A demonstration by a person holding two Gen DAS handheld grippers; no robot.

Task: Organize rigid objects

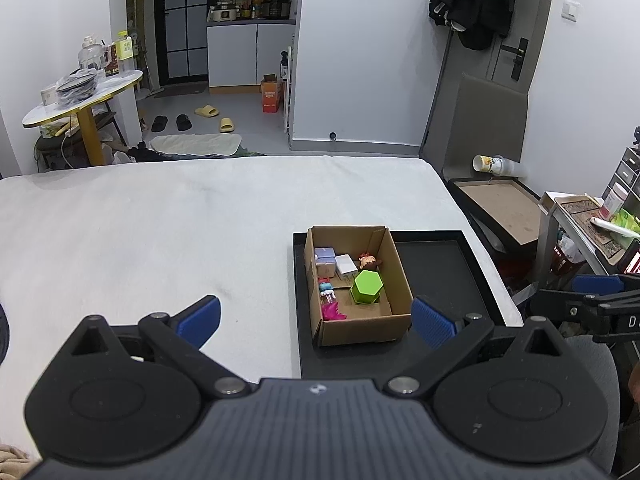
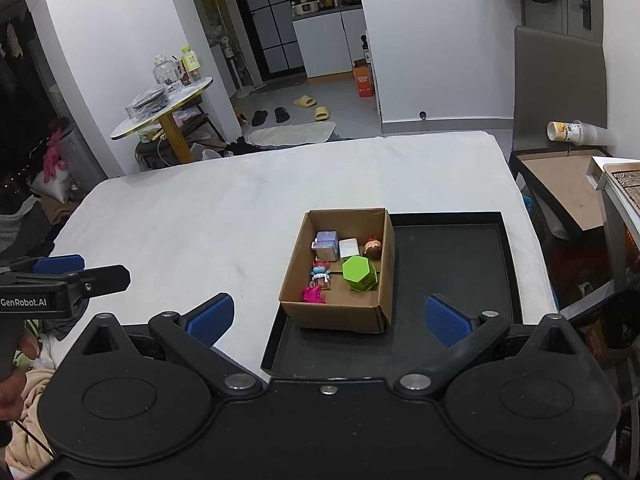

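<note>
A cardboard box (image 1: 394, 322) (image 2: 340, 314) stands in the left part of a black tray (image 1: 440, 264) (image 2: 448, 264) on a white bed. In the box lie a green hexagonal container (image 1: 367, 286) (image 2: 359, 273), a lilac cube (image 1: 325, 258) (image 2: 327, 242), a white block (image 1: 346, 265) (image 2: 349, 247), a small doll head (image 1: 369, 261) (image 2: 373, 248), a blue-haired figurine (image 1: 327, 287) (image 2: 320, 272) and a pink toy (image 1: 333, 312) (image 2: 313, 294). My left gripper (image 1: 316, 322) is open and empty, held near the box's front. My right gripper (image 2: 328, 320) is open and empty, also before the box.
The white bed (image 1: 160, 232) (image 2: 200, 208) spreads left of the tray. A dark side table (image 1: 500, 204) (image 2: 560, 184) with a tipped cup (image 1: 488, 164) (image 2: 564, 131) stands to the right. A round table (image 1: 84, 96) (image 2: 160, 112) and slippers are on the floor beyond.
</note>
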